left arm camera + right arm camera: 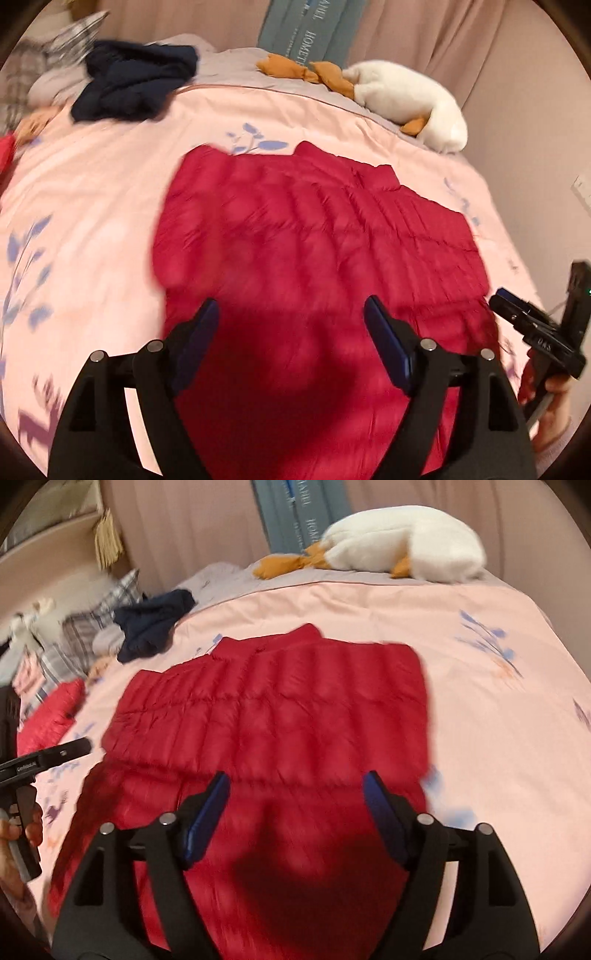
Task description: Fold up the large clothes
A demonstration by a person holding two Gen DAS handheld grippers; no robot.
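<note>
On pink duvet [92,192]: red jacket [314,229], seemingly flat; curtains [424,33] behind.

On the pink bedcover [480,738]: one red quilted jacket [277,720], one dark navy garment [151,627], one white plush goose [402,542].

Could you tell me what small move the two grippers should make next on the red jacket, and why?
Probably lower both onto the near hem to fold it toward the collar. The red puffer jacket lies flat, sides already folded in, and the left gripper and right gripper hover open and empty above it.
</note>
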